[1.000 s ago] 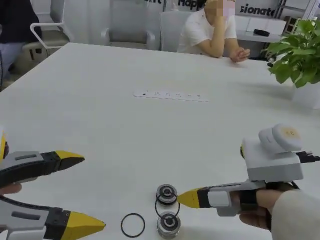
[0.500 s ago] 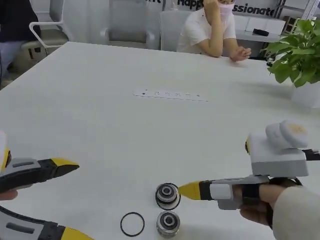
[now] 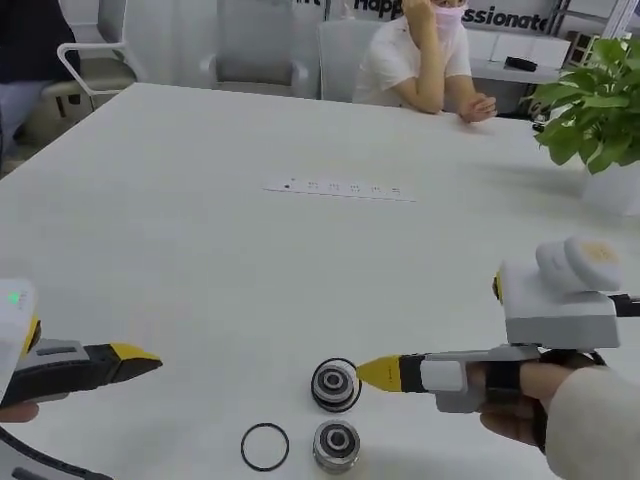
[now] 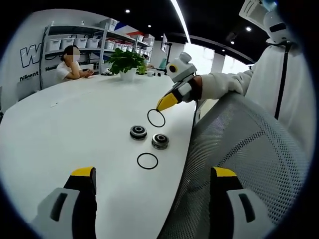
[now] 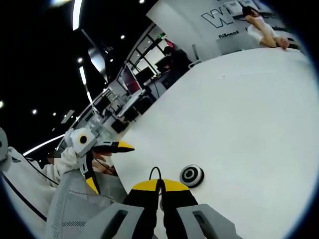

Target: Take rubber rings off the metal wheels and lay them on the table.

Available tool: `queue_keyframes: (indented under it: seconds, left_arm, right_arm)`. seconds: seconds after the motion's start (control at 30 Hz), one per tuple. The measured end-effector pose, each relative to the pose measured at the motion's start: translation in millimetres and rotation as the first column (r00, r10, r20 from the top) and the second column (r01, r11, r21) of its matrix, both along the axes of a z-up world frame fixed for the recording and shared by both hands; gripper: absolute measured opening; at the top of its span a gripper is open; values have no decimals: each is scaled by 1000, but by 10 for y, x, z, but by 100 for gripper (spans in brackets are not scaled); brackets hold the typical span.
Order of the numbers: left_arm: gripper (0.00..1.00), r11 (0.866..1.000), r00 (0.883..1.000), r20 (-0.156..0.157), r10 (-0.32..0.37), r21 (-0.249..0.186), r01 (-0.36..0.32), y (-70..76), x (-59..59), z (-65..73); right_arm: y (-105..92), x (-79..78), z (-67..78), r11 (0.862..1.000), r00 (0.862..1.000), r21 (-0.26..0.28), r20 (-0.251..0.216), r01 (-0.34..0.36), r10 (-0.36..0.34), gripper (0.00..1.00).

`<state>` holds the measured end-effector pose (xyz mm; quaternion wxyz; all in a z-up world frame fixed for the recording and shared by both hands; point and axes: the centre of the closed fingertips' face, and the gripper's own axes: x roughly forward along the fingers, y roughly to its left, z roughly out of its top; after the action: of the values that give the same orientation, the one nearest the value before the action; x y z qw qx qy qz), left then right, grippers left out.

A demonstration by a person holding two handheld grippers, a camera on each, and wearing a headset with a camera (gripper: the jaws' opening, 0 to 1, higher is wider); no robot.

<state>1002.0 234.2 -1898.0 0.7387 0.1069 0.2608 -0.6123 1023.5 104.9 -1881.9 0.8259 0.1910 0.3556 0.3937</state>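
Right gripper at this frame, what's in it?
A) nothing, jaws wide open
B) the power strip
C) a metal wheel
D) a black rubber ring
D: the right gripper has its yellow tips shut on a thin black rubber ring, which the left gripper view shows hanging from them above the table.

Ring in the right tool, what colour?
Black; the held ring shows best in the left gripper view.

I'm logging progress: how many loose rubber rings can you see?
2. One ring lies flat on the table beside the near wheel; the other ring hangs pinched in the right claw. Any not yet pulled off may be hidden.
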Motion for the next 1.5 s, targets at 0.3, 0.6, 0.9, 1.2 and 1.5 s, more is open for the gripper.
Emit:
queue_keyframes:
  seconds: [0.3,0.6,0.9,1.2,1.5]
  left_arm:
    - [93,1000,1000,-18,-14,26,14,12,-43,-56]
    - [92,999,1000,-26,-15,39,16,18,-56,-83]
    - [92,999,1000,-27,-16,40,17,17,-60,-86]
    - [91,999,999,-31,-13,42,14,21,-63,-92]
    - [91,998,999,-42,-24,51,26,14,-91,-118]
  right_arm:
    - [32,14,52,1000,1000,6,8,-4,4,0]
    - [129,46,149,999,998,-9,48,-33,34,0]
    - [199,52,203,998,996,-20,71,-53,54,0]
    - [339,50,353,998,995,30,91,-53,50,0]
    - [489,39,386,996,991,31,111,-78,74,0]
